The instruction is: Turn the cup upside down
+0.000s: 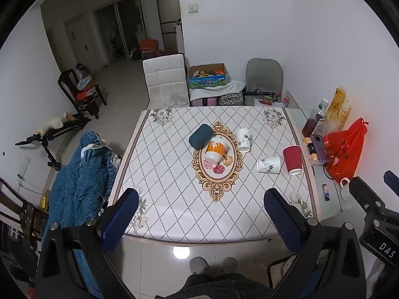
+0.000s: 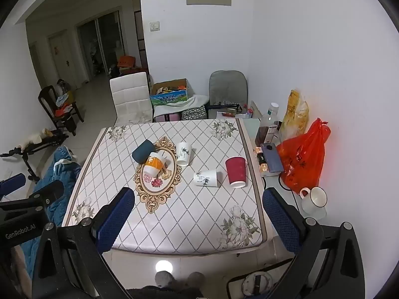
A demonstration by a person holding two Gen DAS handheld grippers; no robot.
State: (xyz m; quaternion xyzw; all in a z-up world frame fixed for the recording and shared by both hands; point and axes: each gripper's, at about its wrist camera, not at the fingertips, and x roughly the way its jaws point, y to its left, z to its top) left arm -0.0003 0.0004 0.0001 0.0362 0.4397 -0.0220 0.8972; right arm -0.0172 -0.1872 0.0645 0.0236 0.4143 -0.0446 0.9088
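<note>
Several cups lie on their sides on the patterned table point(image 1: 174, 199): a dark teal cup point(image 1: 200, 135), an orange and white cup point(image 1: 215, 149), a white cup point(image 1: 243, 139), a second white cup point(image 1: 268, 165) and a red cup point(image 1: 293, 160). The right wrist view shows them too: teal point(image 2: 143, 150), orange point(image 2: 155, 163), white point(image 2: 184, 153), white point(image 2: 207, 178), red point(image 2: 235, 172). My left gripper point(image 1: 200, 221) is open and empty, held high above the table's near edge. My right gripper point(image 2: 198, 220) is open and empty, likewise above the near edge.
A side shelf on the right holds a red plastic bag point(image 2: 303, 157), a phone point(image 2: 271, 157), bottles point(image 2: 269, 118) and a white mug point(image 2: 314, 199). A white chair point(image 1: 165, 81) and a grey chair point(image 1: 263, 76) stand behind the table. A blue quilt point(image 1: 79, 182) lies to the left.
</note>
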